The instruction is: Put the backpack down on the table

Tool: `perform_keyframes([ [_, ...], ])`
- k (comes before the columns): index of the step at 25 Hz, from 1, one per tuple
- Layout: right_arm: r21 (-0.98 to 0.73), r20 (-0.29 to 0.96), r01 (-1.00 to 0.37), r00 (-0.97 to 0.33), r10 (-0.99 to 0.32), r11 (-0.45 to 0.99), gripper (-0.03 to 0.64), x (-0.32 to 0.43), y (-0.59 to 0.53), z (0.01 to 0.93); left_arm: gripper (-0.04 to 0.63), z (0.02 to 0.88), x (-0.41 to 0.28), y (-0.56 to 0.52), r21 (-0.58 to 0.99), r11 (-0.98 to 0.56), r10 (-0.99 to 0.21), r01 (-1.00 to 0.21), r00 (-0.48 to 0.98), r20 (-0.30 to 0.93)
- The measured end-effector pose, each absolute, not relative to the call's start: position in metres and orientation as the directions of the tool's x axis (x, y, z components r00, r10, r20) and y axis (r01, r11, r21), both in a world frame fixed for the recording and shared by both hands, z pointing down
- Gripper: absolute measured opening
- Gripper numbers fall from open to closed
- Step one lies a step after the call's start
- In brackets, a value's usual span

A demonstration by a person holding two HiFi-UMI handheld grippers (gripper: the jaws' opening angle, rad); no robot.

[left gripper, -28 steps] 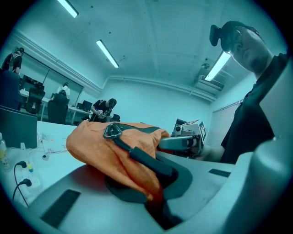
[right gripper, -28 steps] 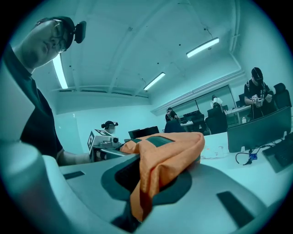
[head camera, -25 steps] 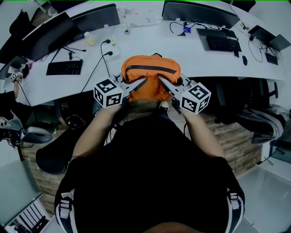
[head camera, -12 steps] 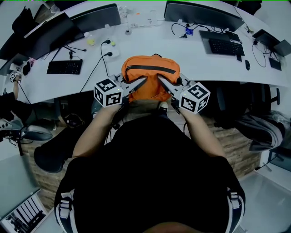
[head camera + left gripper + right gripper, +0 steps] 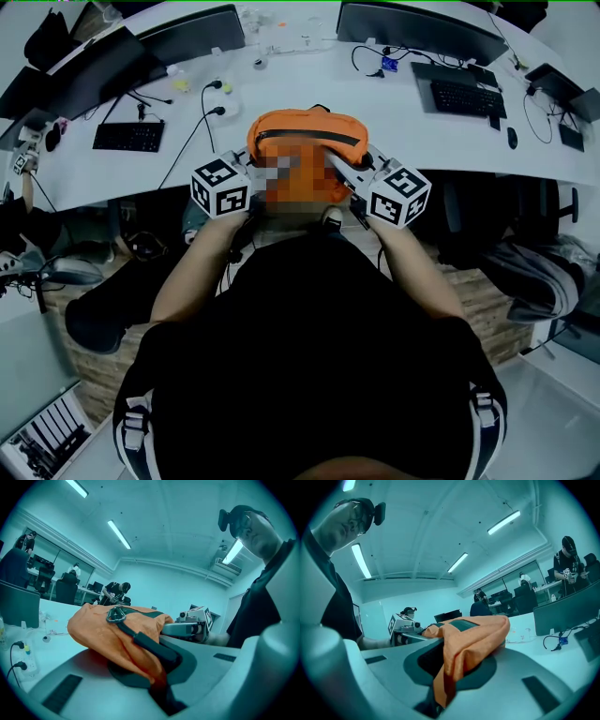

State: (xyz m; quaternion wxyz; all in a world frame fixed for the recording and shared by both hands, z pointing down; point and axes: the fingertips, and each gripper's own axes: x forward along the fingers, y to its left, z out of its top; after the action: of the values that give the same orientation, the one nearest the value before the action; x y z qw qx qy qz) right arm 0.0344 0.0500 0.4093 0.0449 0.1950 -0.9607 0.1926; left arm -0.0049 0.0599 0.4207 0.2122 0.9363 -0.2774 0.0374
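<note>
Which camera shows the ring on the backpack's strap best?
The left gripper view: the ring sits plainly on top of the orange backpack, where the dark strap ends. The right gripper view shows only the backpack's orange cloth, no ring. The head view shows the backpack from above, partly blurred, ring not discernible.

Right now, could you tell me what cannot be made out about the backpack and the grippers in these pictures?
- Head view: a mosaic patch covers the middle of the backpack and the tips of the left gripper.
- Head view: the backpack's bulk hides whether its underside touches the table.
- Right gripper view: the body of the right gripper cuts off the backpack's lower part.
</note>
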Motion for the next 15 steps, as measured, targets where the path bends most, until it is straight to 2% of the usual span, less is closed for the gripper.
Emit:
perform_keyframes([
  [15,-0.37,0.161,-0.351,-0.936,-0.313,0.86,0.061,0.054,-0.002,0.416,0.04,0.426,0.015,0.009,0.389,-0.73,-0.532,-0.562,0.824,0.192],
])
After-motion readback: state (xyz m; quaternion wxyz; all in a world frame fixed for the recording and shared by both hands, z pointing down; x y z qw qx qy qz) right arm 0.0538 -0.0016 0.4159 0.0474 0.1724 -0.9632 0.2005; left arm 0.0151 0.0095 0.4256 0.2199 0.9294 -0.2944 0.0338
